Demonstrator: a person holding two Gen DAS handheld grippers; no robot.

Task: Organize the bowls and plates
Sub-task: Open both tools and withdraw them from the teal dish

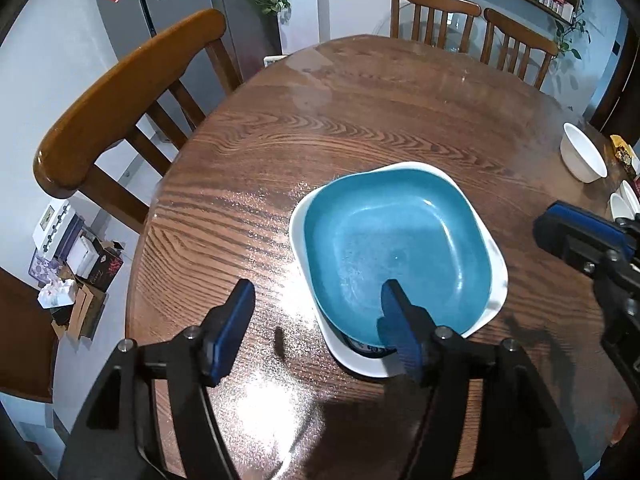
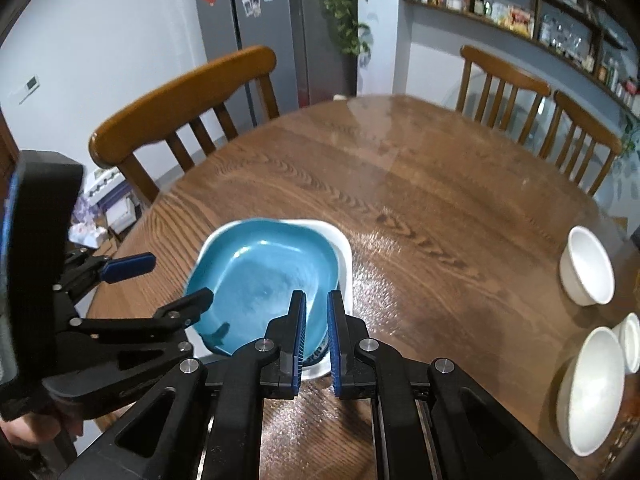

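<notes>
The left gripper (image 1: 316,312) has its blue-padded fingers spread wide and nothing clamped: one finger hangs over the bare wood, the other over the near part of the blue square plate (image 1: 396,248), apparently clear of it. The right gripper (image 2: 317,320) shows its two fingers close together with only a narrow gap, and nothing sits between them; they hover over the right edge of the stack.

The blue square plate lies nested on a white square plate (image 1: 496,276), whose rim shows around it on the far and right sides. Under the blue plate's near edge a bit of blue-and-white patterned ware peeks out. The stack rests on the near-left part of a round wooden table (image 2: 420,184).

Well apart, by the table's right edge, stand a small white bowl (image 2: 587,270), a larger white bowl (image 2: 588,390) and another small white dish (image 2: 632,340) just beside it. Wooden chairs (image 2: 180,100) ring the table.
</notes>
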